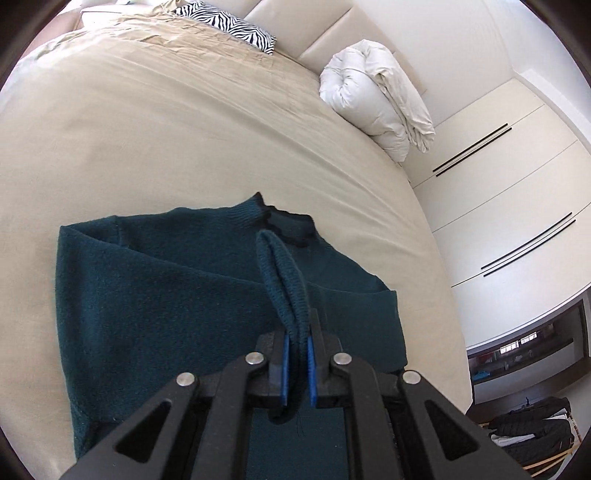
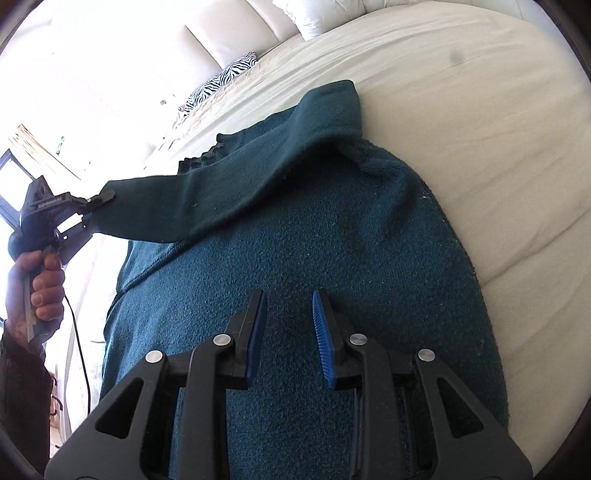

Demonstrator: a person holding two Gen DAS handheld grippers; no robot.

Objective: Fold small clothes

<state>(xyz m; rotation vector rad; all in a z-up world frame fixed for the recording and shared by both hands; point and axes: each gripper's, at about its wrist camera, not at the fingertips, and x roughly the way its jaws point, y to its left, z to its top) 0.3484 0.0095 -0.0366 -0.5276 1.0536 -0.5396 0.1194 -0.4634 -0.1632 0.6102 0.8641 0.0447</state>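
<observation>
Teal knit, a small sweater point(image 2: 295, 229) lies flat on the beige bed sheet point(image 1: 147, 147), collar toward the far side. The left gripper point(image 1: 297, 354) is clamped on the ribbed cuff point(image 1: 284, 280) of one sleeve point(image 2: 177, 210), lifting it off the body and out to the left. The right gripper point(image 2: 290, 332) hovers over the sweater's near part, blue pads point(image 2: 323, 332) spread, gripping nothing. A zebra-print pillow point(image 1: 229, 26) and a rolled white duvet point(image 1: 373, 96) sit far off.

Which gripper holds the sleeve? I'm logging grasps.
The left gripper: its jaws pinch the sweater's sleeve cuff. The right gripper hovers open, empty.
</observation>
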